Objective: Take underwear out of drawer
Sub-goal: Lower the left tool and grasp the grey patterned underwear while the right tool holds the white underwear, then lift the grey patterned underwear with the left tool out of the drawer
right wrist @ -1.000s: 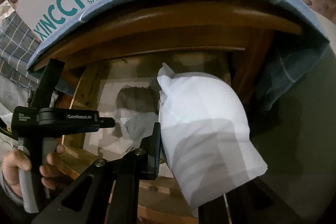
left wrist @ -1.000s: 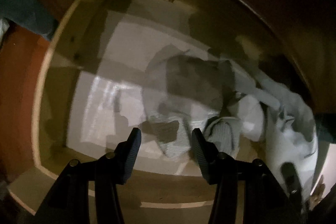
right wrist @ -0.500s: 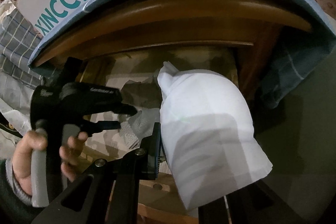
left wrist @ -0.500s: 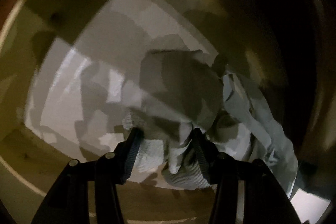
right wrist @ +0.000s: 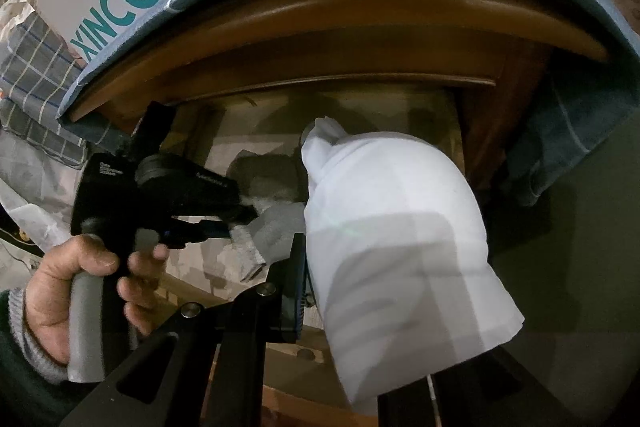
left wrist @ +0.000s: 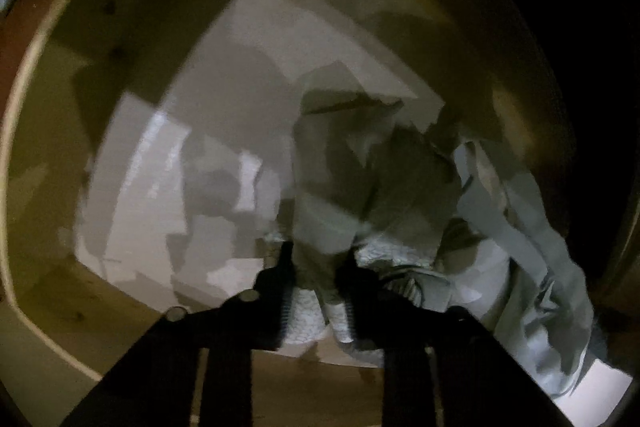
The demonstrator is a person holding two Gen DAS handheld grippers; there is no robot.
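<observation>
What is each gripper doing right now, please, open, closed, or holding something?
Left gripper: its jaws have just closed, pinching a fold of the grey underwear in the drawer.
Right gripper: closed on a white garment.

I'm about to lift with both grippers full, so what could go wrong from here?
1. The left gripper has just closed on a bunched fold of the grey garment; it lies tangled with the pale cloth beside it, which may drag out too.
2. The pinch looks shallow, so the fold could slip out.
3. The right gripper holds a white garment hanging over the drawer, partly blocking the view.
</observation>
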